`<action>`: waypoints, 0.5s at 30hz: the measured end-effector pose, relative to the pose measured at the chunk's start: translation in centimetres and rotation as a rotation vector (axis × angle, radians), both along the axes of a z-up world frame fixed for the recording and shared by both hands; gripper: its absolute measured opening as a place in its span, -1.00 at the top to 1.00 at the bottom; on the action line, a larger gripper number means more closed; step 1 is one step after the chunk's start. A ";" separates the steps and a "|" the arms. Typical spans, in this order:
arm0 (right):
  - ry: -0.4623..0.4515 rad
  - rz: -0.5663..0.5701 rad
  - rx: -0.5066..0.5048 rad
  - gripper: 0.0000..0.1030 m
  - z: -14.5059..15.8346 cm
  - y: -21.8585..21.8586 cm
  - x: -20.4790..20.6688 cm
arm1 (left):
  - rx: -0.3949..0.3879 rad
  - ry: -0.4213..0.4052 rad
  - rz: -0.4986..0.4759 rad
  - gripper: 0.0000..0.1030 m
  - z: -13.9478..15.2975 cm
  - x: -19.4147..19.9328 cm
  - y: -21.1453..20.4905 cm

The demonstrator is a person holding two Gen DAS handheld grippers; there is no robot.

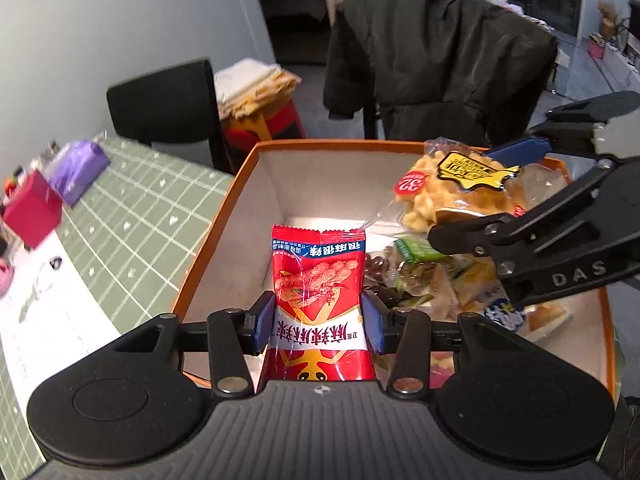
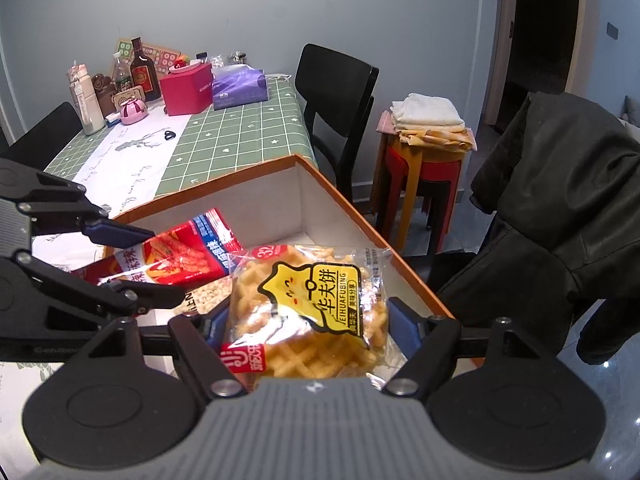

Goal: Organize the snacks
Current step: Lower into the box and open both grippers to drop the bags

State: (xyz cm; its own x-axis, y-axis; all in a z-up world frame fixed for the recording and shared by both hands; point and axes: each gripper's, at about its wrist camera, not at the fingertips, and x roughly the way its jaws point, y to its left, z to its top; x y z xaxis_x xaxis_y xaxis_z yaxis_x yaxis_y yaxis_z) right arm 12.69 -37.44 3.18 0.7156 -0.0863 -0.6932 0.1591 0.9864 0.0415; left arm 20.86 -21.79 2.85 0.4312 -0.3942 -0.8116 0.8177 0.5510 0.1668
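My left gripper [image 1: 319,322] is shut on a red snack packet [image 1: 318,276] and holds it over the open orange-edged box [image 1: 248,160]. To its right my right gripper [image 1: 476,196] grips a clear waffle packet [image 1: 452,188] with a yellow label above the same box. In the right wrist view the right gripper [image 2: 308,322] presses its blue pads on both sides of the waffle packet [image 2: 308,312]. The red snack packet [image 2: 192,252] and the left gripper [image 2: 160,264] appear at its left. Several other wrapped snacks [image 1: 432,280] lie on the box's floor.
The box [image 2: 344,208] stands at the edge of a green checked tablecloth [image 2: 224,140]. A red box [image 2: 186,90], a purple tissue pack [image 2: 240,88] and bottles [image 2: 142,70] crowd the far end. Beyond it are a black chair [image 2: 340,96], stacked stools [image 2: 424,172] and a dark jacket [image 2: 560,200] on a chair.
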 end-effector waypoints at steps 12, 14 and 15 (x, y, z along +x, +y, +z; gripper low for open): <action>0.100 0.055 0.013 -0.46 -1.4 -0.6 4.9 | 0.069 0.100 0.075 -0.01 -2.6 4.1 -1.4; 0.116 0.063 0.020 -0.46 -1.8 -0.7 5.5 | 0.070 0.114 0.090 -0.01 -2.9 4.6 -1.3; 0.123 0.066 0.022 -0.46 -2.0 -0.7 5.9 | 0.069 0.121 0.098 -0.01 -3.1 4.9 -1.2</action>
